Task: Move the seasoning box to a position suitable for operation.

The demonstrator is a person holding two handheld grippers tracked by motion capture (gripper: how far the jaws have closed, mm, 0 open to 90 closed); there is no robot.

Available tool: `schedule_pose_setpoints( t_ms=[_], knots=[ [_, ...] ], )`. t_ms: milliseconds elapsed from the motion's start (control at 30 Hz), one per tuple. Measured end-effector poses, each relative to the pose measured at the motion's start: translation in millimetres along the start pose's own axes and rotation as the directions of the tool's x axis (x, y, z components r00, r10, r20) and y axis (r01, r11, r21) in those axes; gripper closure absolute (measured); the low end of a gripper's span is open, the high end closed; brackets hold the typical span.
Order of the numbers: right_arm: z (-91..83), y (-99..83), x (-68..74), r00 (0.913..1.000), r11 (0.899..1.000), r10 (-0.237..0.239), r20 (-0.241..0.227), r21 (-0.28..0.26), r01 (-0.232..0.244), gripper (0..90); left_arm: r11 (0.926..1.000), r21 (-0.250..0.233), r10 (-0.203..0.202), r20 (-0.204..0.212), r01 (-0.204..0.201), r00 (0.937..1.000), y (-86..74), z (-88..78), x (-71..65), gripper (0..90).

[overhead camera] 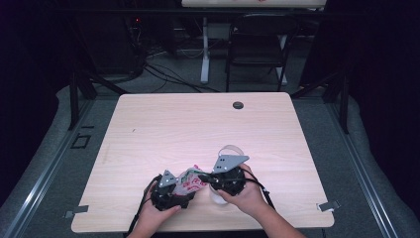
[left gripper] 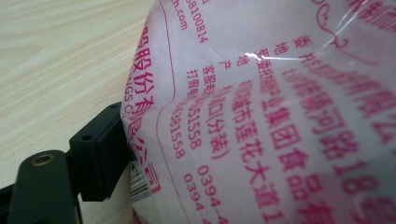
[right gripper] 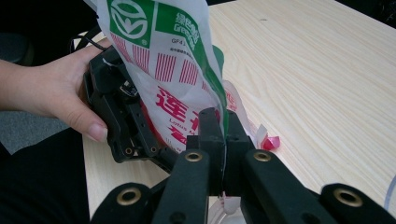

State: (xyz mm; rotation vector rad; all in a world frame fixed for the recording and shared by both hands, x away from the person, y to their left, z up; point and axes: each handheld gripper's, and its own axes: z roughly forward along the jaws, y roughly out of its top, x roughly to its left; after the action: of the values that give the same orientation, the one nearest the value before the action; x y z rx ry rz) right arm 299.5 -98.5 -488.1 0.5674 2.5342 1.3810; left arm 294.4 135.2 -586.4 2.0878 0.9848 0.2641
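A thin plastic bag (overhead camera: 190, 181) with pink and red print and a green top band (right gripper: 159, 42) hangs between my two grippers near the table's front edge. My right gripper (right gripper: 219, 123) is shut on the bag's edge, its jaws pressed together with the film between them. My left gripper (overhead camera: 173, 192) sits in a hand (right gripper: 51, 98) and is shut on the bag's other side. In the left gripper view the bag (left gripper: 271, 112) comes very close, pressed against the left finger (left gripper: 95, 154); the other finger is hidden behind it. My right gripper (overhead camera: 218, 179) is just right of the bag.
A clear round ring (overhead camera: 233, 148) lies just beyond the right gripper, and something white (overhead camera: 217, 197) sits under it. A small pink scrap (right gripper: 270, 142) lies on the wooden table (overhead camera: 198, 124). A black grommet (overhead camera: 238, 105) is at the far edge, a folding chair (overhead camera: 257, 44) behind.
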Motion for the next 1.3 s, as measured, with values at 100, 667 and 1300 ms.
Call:
schedule_pose_setpoints(
  t_ms=[100, 667, 1300],
  knots=[
    [-0.1, -0.6, -0.3, 1.0000, 1.000, 0.001, 0.001, 0.002, -0.001, 90.0, 1.0000, 0.000, 0.002, -0.003, -0.002, 1.0000, -0.3, 1.4, 0.0, 18.2],
    [-1.0, -0.8, -0.5, 1.0000, 1.000, 0.003, 0.001, 0.006, -0.003, 89.7, 0.9972, 0.035, 0.068, -0.063, -0.066, 0.9957, -0.8, 2.4, -4.7, 26.7],
    [-0.6, -0.1, 0.1, 1.0000, 1.000, 0.007, -0.002, -0.010, -0.007, 89.5, 0.9973, 0.020, 0.072, -0.101, -0.070, 0.9923, -2.1, 0.2, -3.8, 41.3]
  ],
)
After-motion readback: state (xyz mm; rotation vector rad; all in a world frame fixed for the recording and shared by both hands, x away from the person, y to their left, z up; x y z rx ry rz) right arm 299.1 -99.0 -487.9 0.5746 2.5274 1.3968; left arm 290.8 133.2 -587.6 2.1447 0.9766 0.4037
